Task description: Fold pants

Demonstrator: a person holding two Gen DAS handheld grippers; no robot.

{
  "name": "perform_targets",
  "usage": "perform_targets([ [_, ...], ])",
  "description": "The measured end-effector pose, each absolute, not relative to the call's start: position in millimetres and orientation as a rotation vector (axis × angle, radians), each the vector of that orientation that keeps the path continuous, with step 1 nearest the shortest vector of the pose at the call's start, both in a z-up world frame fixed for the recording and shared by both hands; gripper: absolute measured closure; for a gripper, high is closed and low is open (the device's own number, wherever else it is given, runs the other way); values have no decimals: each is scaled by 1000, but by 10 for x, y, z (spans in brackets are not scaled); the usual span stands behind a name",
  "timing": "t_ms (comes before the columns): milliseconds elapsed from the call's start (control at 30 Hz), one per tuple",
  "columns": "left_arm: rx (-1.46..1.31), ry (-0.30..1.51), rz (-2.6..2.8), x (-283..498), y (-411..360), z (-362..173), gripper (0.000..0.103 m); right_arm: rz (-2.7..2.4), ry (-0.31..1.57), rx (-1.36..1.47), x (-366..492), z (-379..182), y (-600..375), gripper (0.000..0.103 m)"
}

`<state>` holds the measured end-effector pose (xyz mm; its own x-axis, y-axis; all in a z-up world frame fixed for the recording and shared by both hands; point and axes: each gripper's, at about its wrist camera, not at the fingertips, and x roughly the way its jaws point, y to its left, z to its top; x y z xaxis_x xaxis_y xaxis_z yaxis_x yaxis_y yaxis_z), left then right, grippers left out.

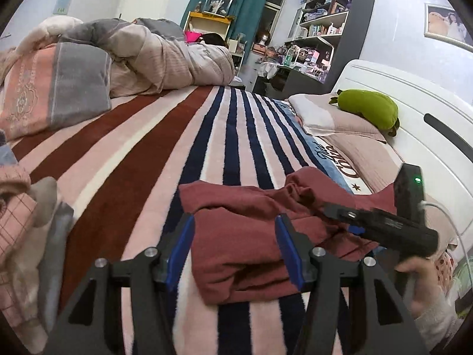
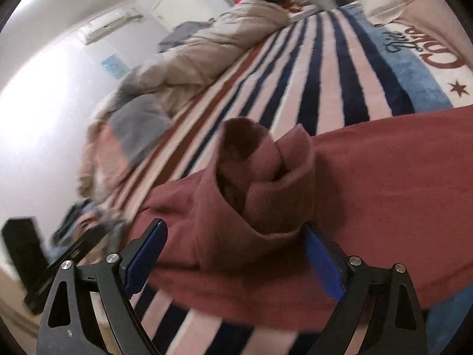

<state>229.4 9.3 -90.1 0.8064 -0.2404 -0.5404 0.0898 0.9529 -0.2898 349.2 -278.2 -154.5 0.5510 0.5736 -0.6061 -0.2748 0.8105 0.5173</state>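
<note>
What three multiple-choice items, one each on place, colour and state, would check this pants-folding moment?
1. Where do the pants lie?
A. on the striped blanket
B. on the shelf
C. on the floor

2. What colour is the plush toy on the pillow?
A. blue
B. green
C. orange

3. How does the left gripper stand?
A. shut on the pants
B. shut on nothing
C. open

Key: 1 A, the stripes show all around the fabric; 2 B, it is plainly green; 3 C, its fingers stand wide apart.

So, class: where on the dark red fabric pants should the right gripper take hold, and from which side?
Grip the bunched, raised cuff end of the dark red fabric pants, approaching from the near edge. It stands proud of the striped blanket, between the open right gripper fingers.
</note>
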Motion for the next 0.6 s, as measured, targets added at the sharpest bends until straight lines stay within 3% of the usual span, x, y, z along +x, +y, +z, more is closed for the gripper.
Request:
perform_targets([
  [33, -263, 609, -184, 2289, 122, -917, 51, 466, 832, 378, 3530, -1560, -2783, 14],
  [67, -270, 613, -195, 2306, 127, -944, 51, 445, 824, 381, 3553, -1573, -2800, 25],
  [100, -273, 616, -204, 2317, 133, -963, 51, 435, 830, 389, 3571, -1594, -2826, 51],
  [133, -271, 619, -211, 2325, 129, -989, 51, 429, 845, 403, 3584, -1622, -2860, 57],
  [267, -274, 622, -235, 2335, 114, -1051, 51, 392, 849, 426, 3479, -1694, -3043, 64],
  [333, -283, 621, -248, 2334, 118, -1070, 51, 416, 834, 456, 3419, -1701, -3096, 77],
  [367, -285, 624, -253, 2342, 109, -1077, 51, 438, 832, 468, 3402, -1702, -3097, 89],
  [467, -269, 629, -267, 2364, 60, -1075, 51, 422, 782, 439, 3322, -1585, -3116, 95],
  [600, -266, 623, -295, 2366, 14, -1073, 51, 362, 676, 383, 3227, -1285, -3274, 95],
])
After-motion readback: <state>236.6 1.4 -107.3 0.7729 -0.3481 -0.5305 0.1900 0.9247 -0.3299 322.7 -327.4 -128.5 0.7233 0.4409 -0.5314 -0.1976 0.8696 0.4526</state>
